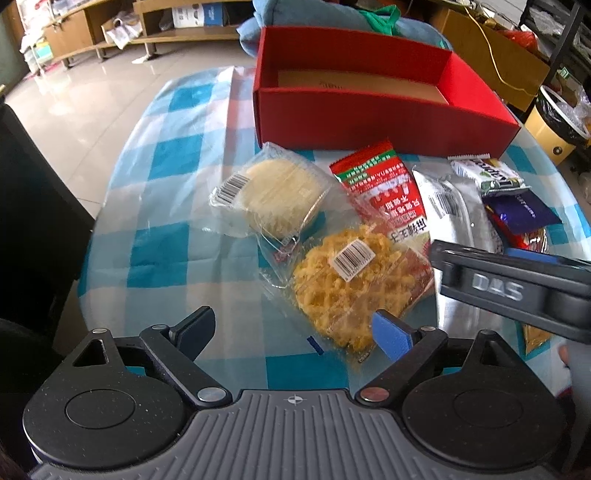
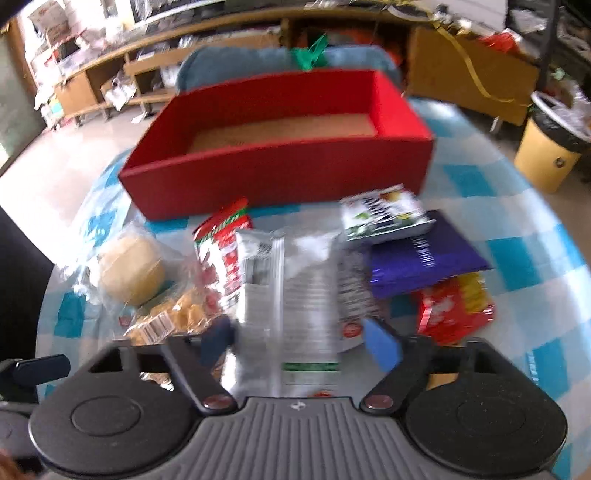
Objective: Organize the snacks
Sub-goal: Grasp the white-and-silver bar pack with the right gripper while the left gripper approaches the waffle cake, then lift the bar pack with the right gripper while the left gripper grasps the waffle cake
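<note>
An empty red box (image 1: 369, 118) stands at the far side of the checked table; it also shows in the right wrist view (image 2: 280, 170). Snacks lie in front of it: a pale round cake (image 1: 277, 195), a yellow waffle (image 1: 347, 284), a red-green packet (image 1: 384, 188), a silver bag (image 2: 295, 291), a white-green packet (image 2: 384, 214), a purple packet (image 2: 421, 258) and a red-yellow packet (image 2: 454, 310). My left gripper (image 1: 295, 332) is open just above the table, its right finger over the waffle's near edge. My right gripper (image 2: 303, 339) is open with its fingers on either side of the silver bag.
The table has a blue-and-white checked cloth (image 1: 162, 236). A blue cushion (image 1: 295, 22) lies behind the box. A yellow bin (image 2: 554, 147) stands at the right. Wooden shelves (image 1: 155, 26) line the back wall. A dark chair (image 1: 29, 206) is at the left.
</note>
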Tool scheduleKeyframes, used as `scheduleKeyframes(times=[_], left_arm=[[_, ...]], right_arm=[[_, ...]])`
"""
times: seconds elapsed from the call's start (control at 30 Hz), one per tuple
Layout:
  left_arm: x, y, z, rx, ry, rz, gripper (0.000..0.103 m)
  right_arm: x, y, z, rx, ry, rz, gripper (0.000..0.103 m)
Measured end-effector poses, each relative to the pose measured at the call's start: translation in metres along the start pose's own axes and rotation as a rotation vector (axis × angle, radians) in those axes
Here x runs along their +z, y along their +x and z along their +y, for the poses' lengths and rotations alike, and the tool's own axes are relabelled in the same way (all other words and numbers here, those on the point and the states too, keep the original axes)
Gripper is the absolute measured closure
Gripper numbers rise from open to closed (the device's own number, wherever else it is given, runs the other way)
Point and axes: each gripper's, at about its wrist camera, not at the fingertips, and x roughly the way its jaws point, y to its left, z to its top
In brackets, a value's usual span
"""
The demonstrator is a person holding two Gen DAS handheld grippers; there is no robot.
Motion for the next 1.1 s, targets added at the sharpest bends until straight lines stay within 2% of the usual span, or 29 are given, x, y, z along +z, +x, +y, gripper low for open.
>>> scheduleKeyframes(times=[0.1, 0.17, 0.3, 0.4, 0.5, 0.6, 0.7, 0.87, 1.0, 1.1], left_arm=[[0.0, 0.0, 0.002, -0.013, 0.008, -0.004, 0.009], [0.001, 0.0, 0.004, -0.032, 0.004, -0.005, 0.009], [0.006, 0.001, 0.007, -0.106, -0.001, 0.009, 0.01], [0.01, 0.001, -0.001, -0.139, 0.057, 0.009, 0.01], [0.013, 0.004, -0.011, -0.142, 0.119, 0.012, 0.009], [0.022, 0.014, -0.01, -0.144, 0.066, 0.037, 0.009], [0.03, 0.019, -0.009, -0.13, -0.032, 0.055, 0.007], [0.04, 0.034, -0.018, -0.055, -0.145, 0.085, 0.0], [0.044, 0.04, -0.029, 0.007, -0.151, 0.079, 0.0], [0.042, 0.038, -0.028, 0.002, -0.123, 0.07, 0.0]], right_arm=[[0.001, 0.008, -0.003, 0.021, 0.004, 0.022, 0.052], [0.0, 0.004, -0.008, 0.036, 0.001, 0.021, 0.057], [-0.002, -0.002, -0.026, 0.073, 0.036, 0.033, 0.06], [-0.001, -0.007, -0.035, 0.091, 0.06, 0.026, 0.061], [-0.001, -0.019, -0.041, 0.116, 0.075, 0.002, 0.062], [-0.002, -0.025, -0.044, 0.126, 0.087, -0.022, 0.062], [-0.002, -0.027, -0.049, 0.14, 0.109, -0.028, 0.062], [-0.002, -0.033, -0.054, 0.156, 0.118, -0.046, 0.061], [-0.004, -0.033, -0.058, 0.169, 0.124, -0.037, 0.061], [-0.005, -0.034, -0.06, 0.175, 0.126, -0.038, 0.061]])
